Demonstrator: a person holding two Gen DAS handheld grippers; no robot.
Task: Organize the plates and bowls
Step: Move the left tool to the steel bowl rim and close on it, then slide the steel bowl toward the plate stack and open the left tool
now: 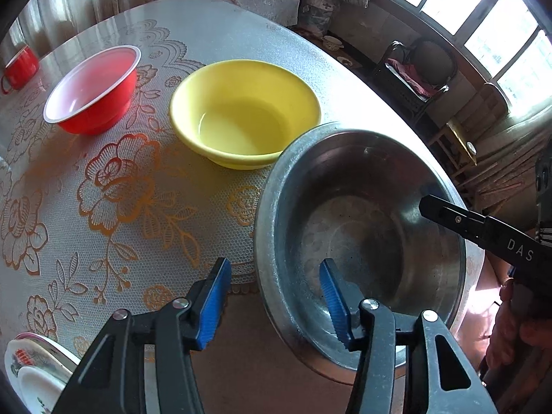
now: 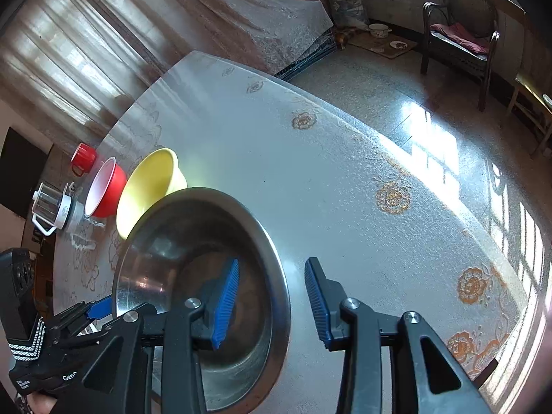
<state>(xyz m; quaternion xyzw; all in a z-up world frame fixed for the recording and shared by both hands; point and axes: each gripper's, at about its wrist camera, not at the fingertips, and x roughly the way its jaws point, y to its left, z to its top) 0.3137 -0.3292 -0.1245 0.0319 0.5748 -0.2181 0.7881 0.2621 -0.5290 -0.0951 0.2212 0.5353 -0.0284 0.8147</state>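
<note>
Left-wrist view, read left to right. I see a patterned plate [image 1: 32, 372] at the lower left edge, beside my left gripper's left arm. Farther ahead and to the left stands a red mug [image 1: 19, 67], then a red bowl [image 1: 95, 89] with a white inside, upright and empty. Ahead of the fingers sits a yellow bowl [image 1: 243, 112], upright and empty, its near right edge hidden behind the rim of a steel bowl [image 1: 358, 238]. The steel bowl is the largest and closest: dull grey, scuffed inside, sitting at the table's near edge. All rest on a table [image 1: 114, 207] with a lace floral cover.

My left gripper [image 1: 276, 302] is spread wide and holds nothing. Its right finger is inside the steel bowl and its left finger outside, so the rim lies between them; I cannot tell whether either pad touches it. The right gripper's black finger reaches over the bowl's far right rim.

Right-wrist view. To the far left I see a clear jug [image 2: 51, 207], the red mug, the red bowl and the yellow bowl in a row, then the steel bowl directly below me. My right gripper [image 2: 272, 302] is also parted wide, grasping nothing, and straddles the steel rim: left finger inside, right finger outside over the table. A chair [image 2: 460, 38] stands far ahead on the right.
</note>
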